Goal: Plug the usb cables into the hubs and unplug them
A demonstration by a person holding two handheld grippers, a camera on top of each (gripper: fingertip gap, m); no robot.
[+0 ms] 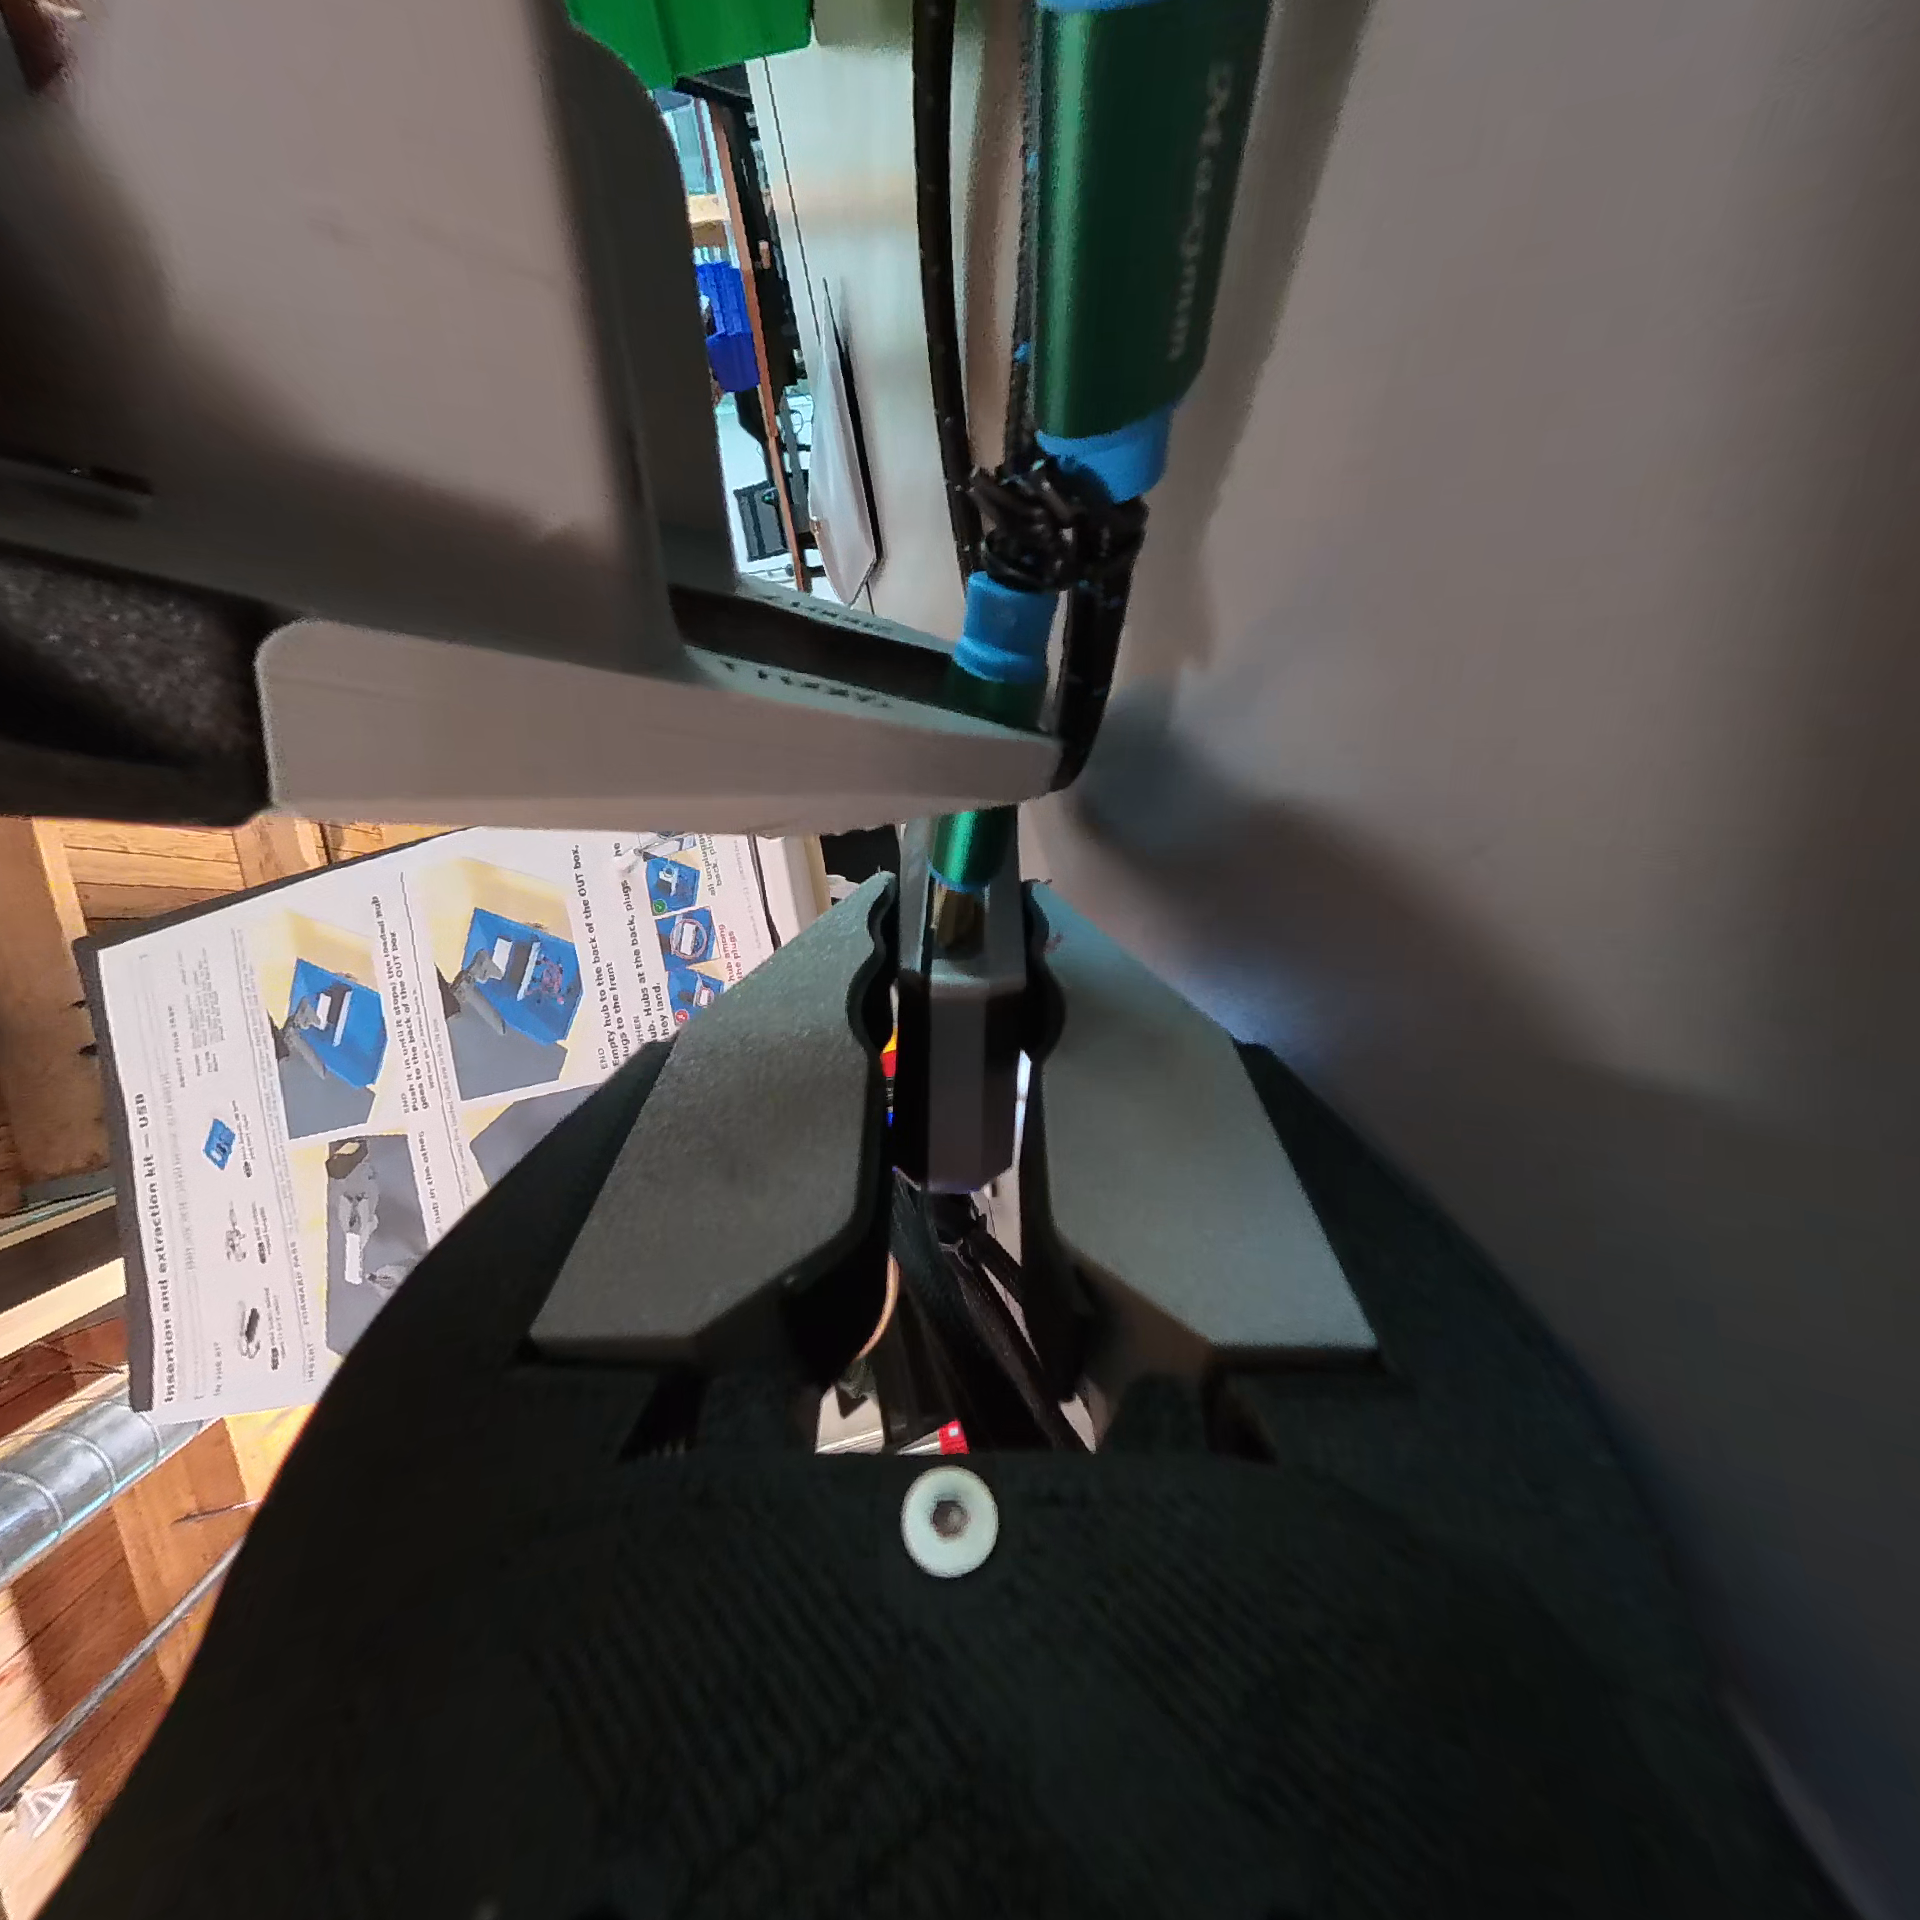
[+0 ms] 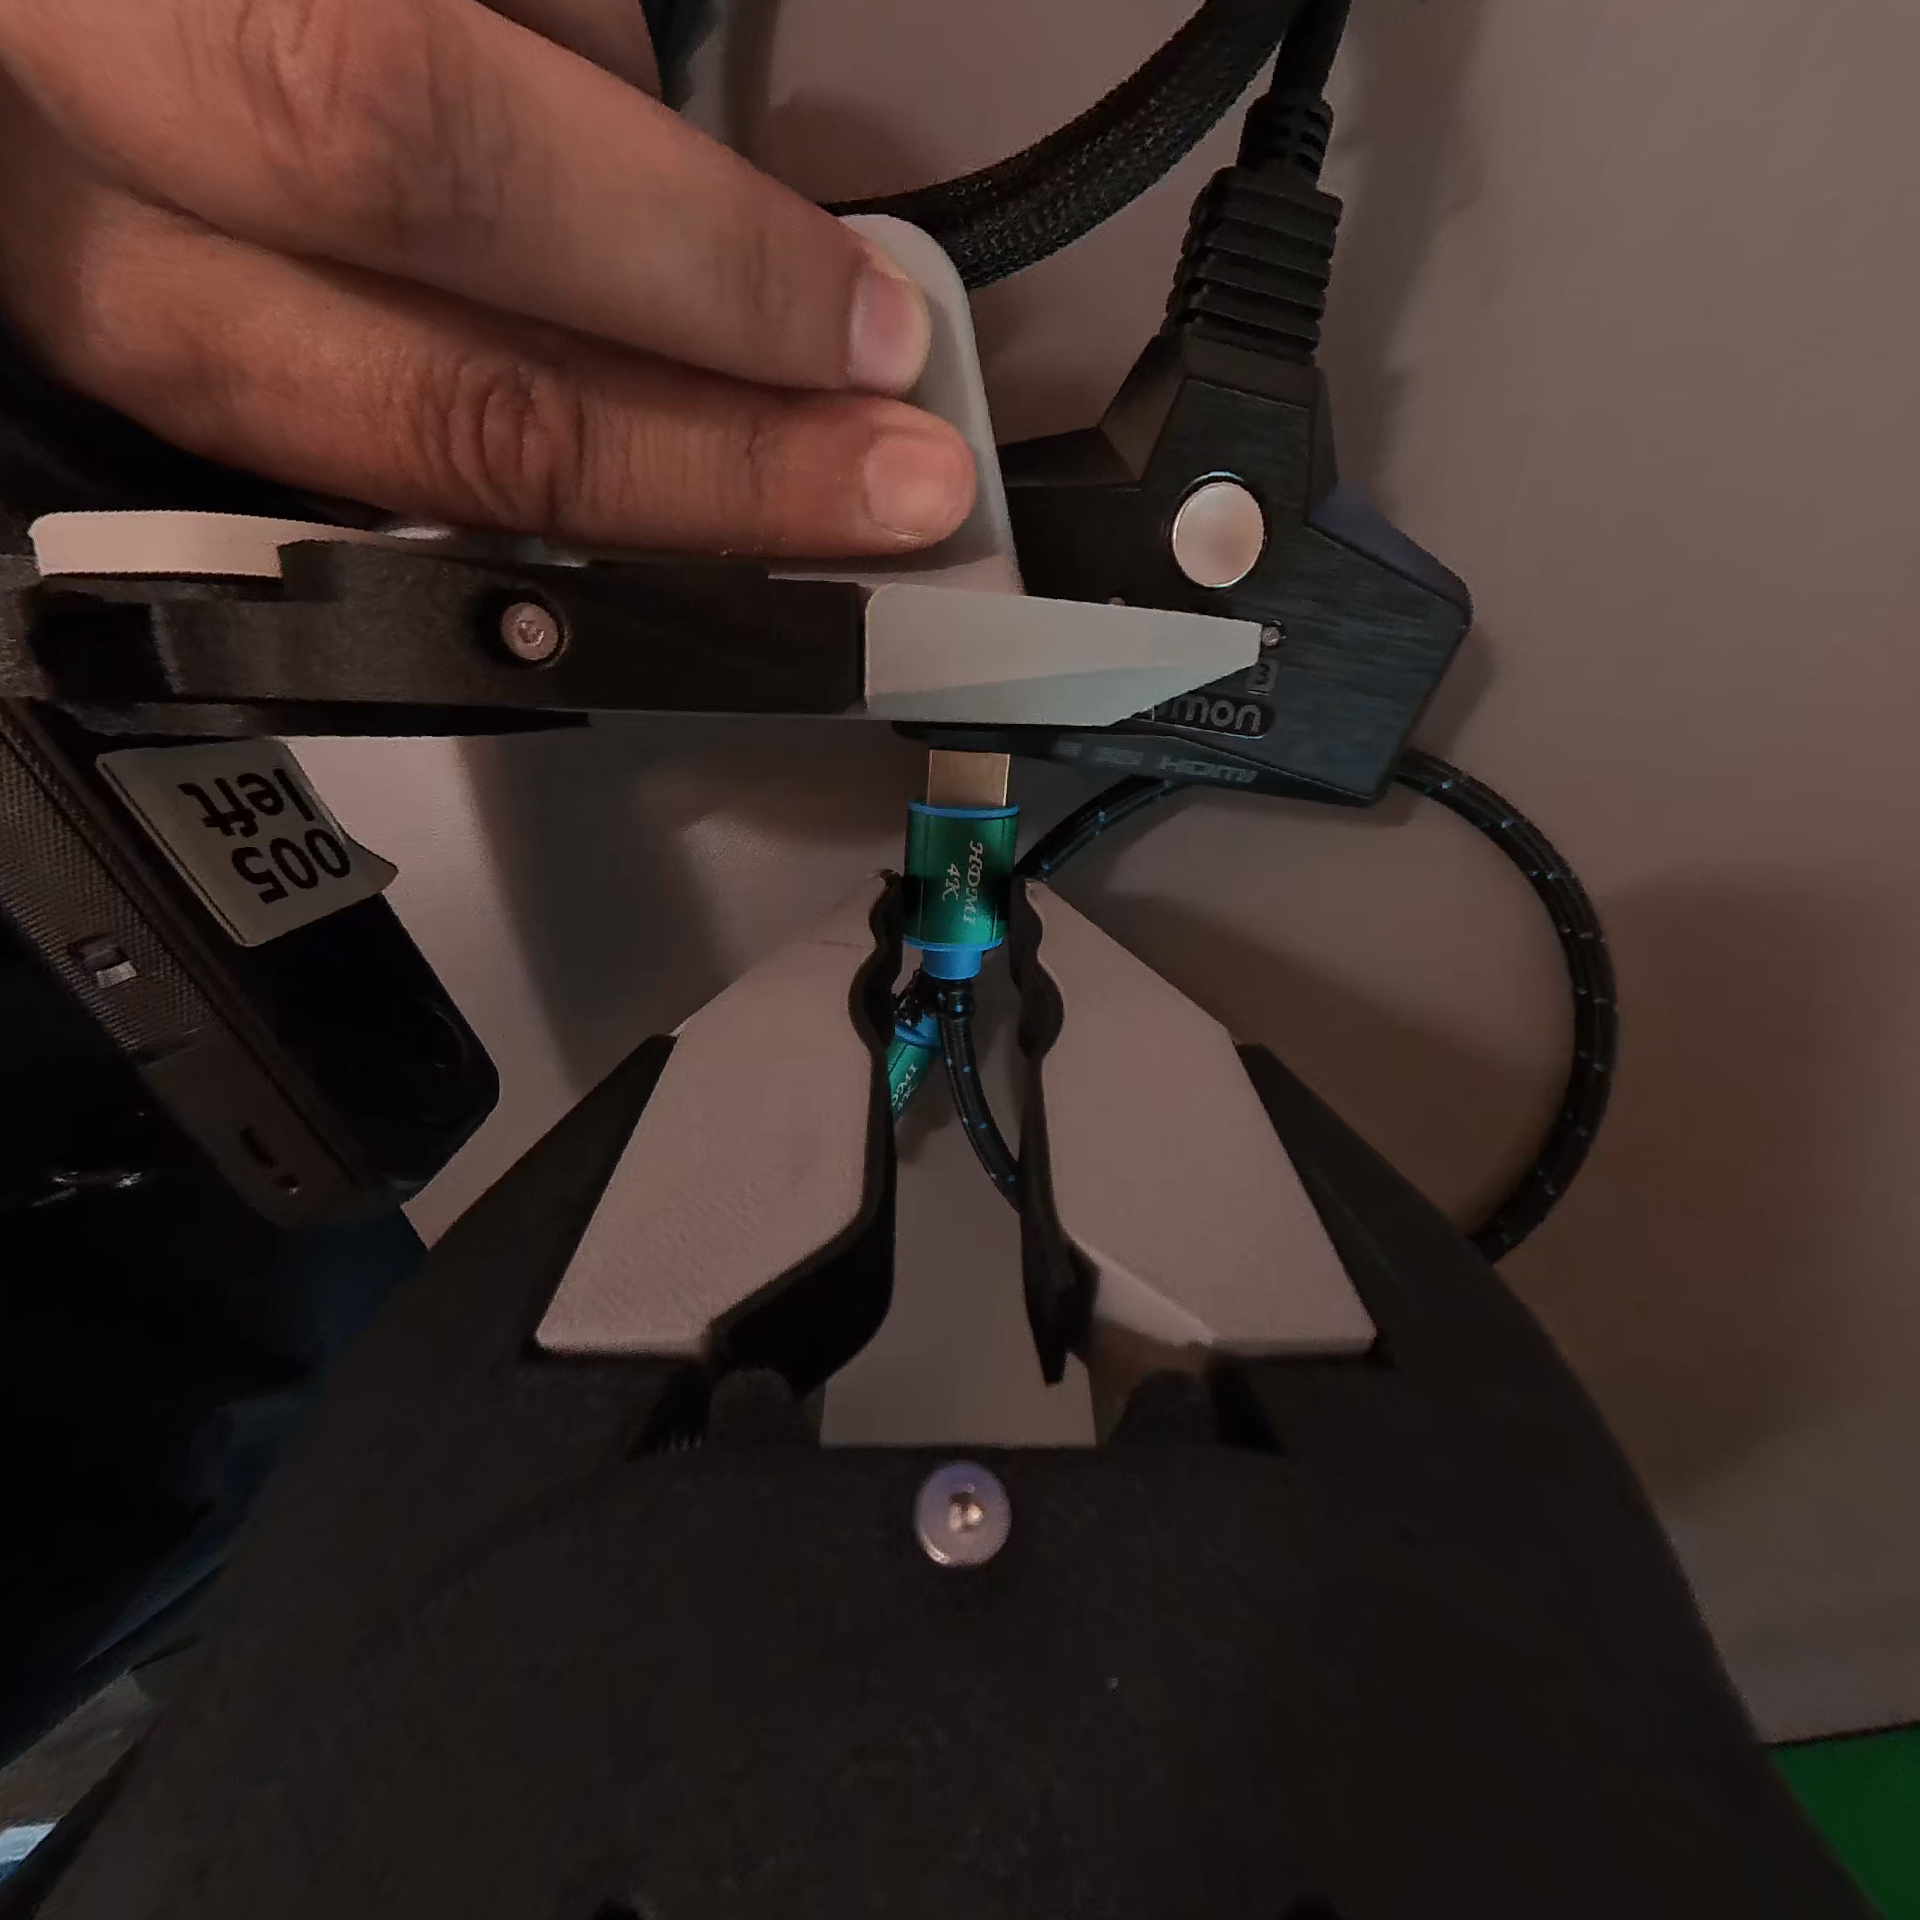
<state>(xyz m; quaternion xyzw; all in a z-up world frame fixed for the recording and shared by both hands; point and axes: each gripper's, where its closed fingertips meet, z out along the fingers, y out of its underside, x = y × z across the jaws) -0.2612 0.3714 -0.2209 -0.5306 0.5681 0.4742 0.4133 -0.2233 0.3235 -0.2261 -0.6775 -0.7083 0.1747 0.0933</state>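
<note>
Fingers of the right gripper (image 2: pixel 958 914) are pinched tight on a green plug (image 2: pixel 954 878), its gold tip just below the black switch box (image 2: pixel 1236 613) and partly inside it. The left gripper (image 1: pixel 958 997) clamps that same box (image 1: pixel 961 1060) edge-on, its grey finger (image 2: pixel 1049 655) lying across the box face. A hand (image 2: pixel 436 312) rests on that gripper, left of the box. A braided cable (image 2: pixel 1558 997) loops out beneath the box's right side.
</note>
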